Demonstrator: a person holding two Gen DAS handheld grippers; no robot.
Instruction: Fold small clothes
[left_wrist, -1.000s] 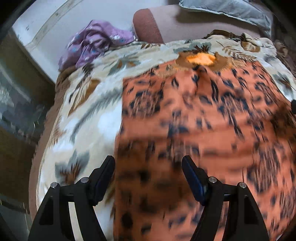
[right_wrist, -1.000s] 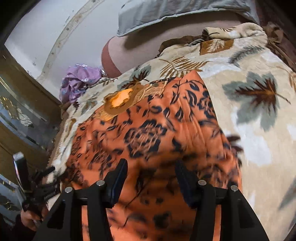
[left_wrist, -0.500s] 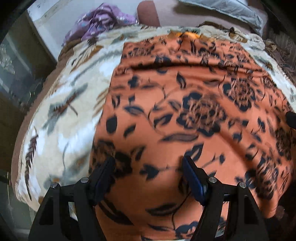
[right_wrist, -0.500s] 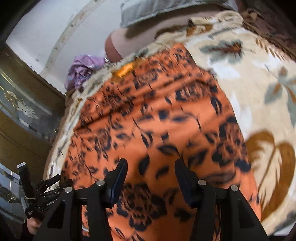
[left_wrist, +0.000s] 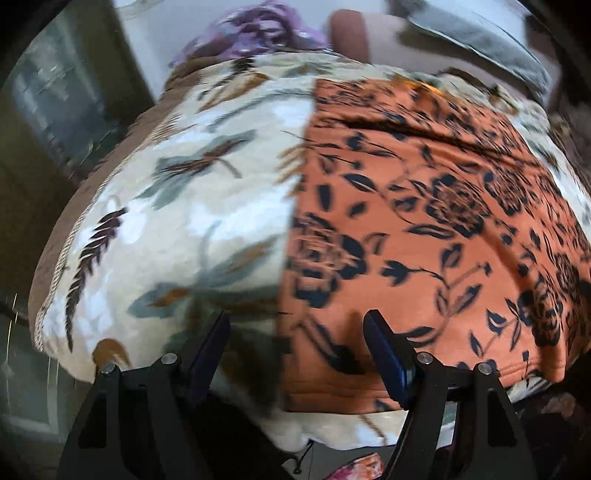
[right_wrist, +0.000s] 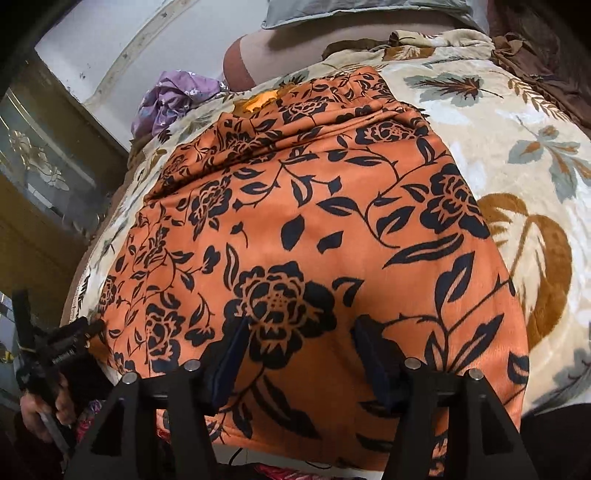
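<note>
Lying flat and spread out, the orange flowered cloth (right_wrist: 295, 229) is seen on the leafy blanket (right_wrist: 517, 155) of the bed, likely laid out this way so that it can be folded neatly. Its near hem is set close to the near edge of the blanket, where it can be reached easily. The right gripper (right_wrist: 299, 343) is held over the near hem of the orange cloth, and its jaws are opening; nothing is pinched between them. The left gripper (left_wrist: 297, 332) is held over the near left corner of the orange cloth, with its fingers wide and nothing held. It can be guessed that both corners are to be picked up next. Bare blanket is seen on both sides of the orange cloth, so room is left for moving. A purple garment (right_wrist: 173, 99) is bunched up past the far left corner of the orange cloth, well apart from it.
</note>
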